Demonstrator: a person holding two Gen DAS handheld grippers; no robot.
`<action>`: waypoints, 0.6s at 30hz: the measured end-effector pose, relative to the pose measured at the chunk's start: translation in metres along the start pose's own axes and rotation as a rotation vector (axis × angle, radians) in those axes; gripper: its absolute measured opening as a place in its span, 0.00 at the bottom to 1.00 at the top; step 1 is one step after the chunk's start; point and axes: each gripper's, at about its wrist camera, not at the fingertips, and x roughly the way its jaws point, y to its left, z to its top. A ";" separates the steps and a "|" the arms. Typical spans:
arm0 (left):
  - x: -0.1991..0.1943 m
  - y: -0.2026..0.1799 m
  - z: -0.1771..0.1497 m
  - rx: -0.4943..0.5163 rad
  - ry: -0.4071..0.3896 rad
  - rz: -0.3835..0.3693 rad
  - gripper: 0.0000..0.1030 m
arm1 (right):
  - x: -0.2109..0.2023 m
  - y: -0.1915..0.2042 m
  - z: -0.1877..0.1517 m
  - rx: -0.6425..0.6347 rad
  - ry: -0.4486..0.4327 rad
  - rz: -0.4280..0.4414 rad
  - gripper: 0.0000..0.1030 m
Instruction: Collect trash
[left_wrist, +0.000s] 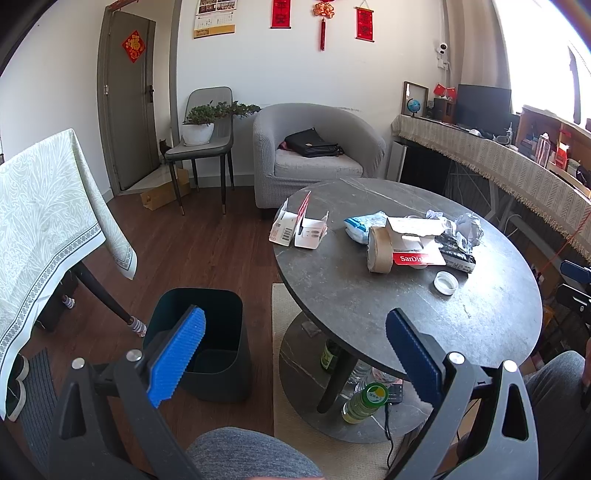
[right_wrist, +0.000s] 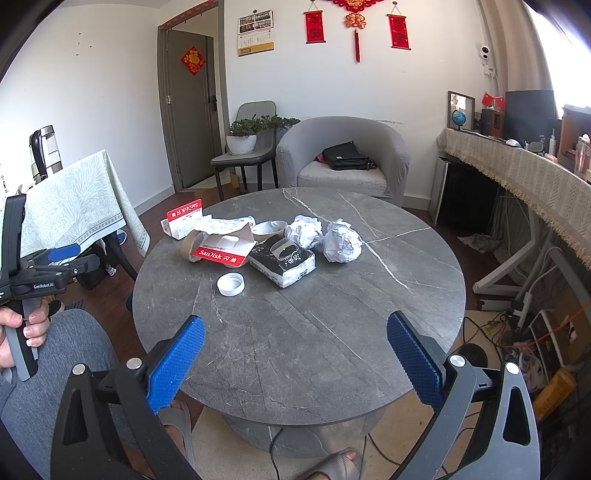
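Grey marble table (right_wrist: 295, 332): round, and loaded with trash towards its far side.
Bin (left_wrist: 207, 343): dark, open-topped, set on the wooden floor just left of the table.
Left gripper (left_wrist: 295, 354): held over the bin and table edge, blue pads spread apart, nothing between them.
Right gripper (right_wrist: 295, 354): held above the near tabletop, likewise spread and empty.
Tissue pack (right_wrist: 282, 264): black, lying beside a red SanDisk carton (right_wrist: 221, 251).
Crumpled paper balls (right_wrist: 341, 242): two are seen side by side.
Tape roll (left_wrist: 379, 249): brown, propped against the carton.
White cap (right_wrist: 230, 284): lying nearest the grippers.
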 end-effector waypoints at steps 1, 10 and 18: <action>0.000 0.001 0.000 -0.002 0.000 -0.001 0.97 | 0.000 0.000 0.000 0.000 0.000 0.000 0.97; 0.000 0.000 0.000 -0.005 0.001 0.000 0.97 | 0.000 0.000 0.000 0.000 -0.001 0.000 0.97; 0.001 -0.002 0.000 -0.001 0.001 0.004 0.97 | -0.001 0.000 0.000 0.001 -0.001 0.000 0.97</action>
